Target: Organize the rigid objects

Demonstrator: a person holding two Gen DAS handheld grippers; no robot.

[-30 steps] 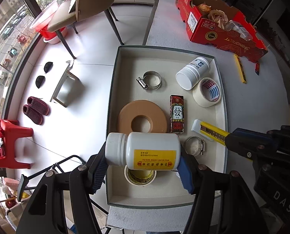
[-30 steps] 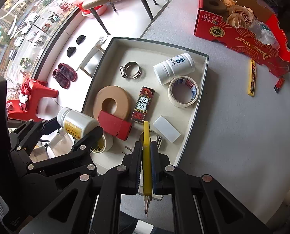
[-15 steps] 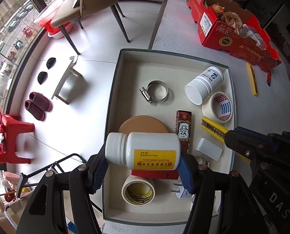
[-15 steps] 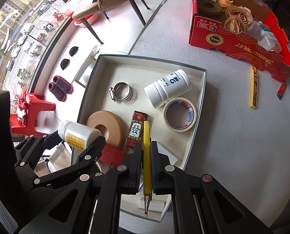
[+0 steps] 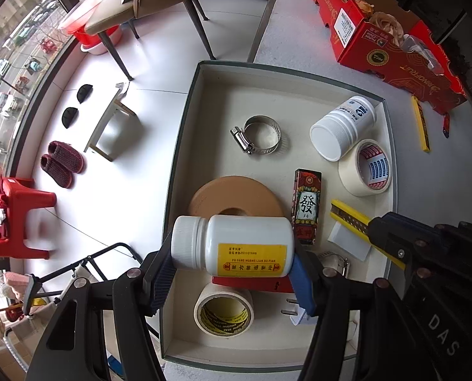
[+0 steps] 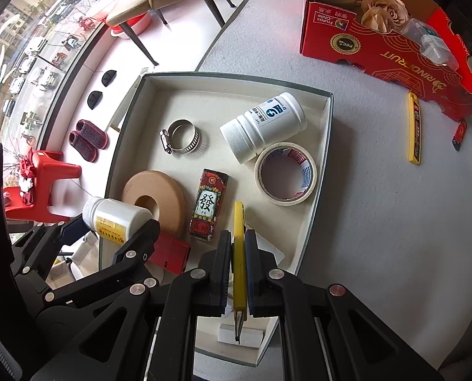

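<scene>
My left gripper (image 5: 232, 273) is shut on a white pill bottle with a yellow label (image 5: 236, 246), held sideways above the near left part of the shallow beige tray (image 5: 185, 133); it also shows in the right wrist view (image 6: 115, 216). My right gripper (image 6: 238, 254) is shut on a yellow utility knife (image 6: 239, 254), held above the tray's near right part; the knife also shows in the left wrist view (image 5: 350, 217). In the tray lie a second white bottle (image 6: 264, 125), a hose clamp (image 6: 180, 136), a tan ring (image 6: 160, 200), a mahjong-print box (image 6: 208, 204) and masking tape (image 6: 285, 173).
A red fruit carton (image 6: 388, 41) stands at the table's far right, with another yellow knife (image 6: 414, 127) and a small red lighter (image 6: 459, 133) beside it. A yellow-print tape roll (image 5: 224, 311), a red box (image 6: 169, 252) and a white plug (image 5: 299, 316) lie near the tray's front. The table's left edge drops to the floor.
Both grippers have drawn back toward the near side and up with their objects still held, so more of the tray's front shows.
</scene>
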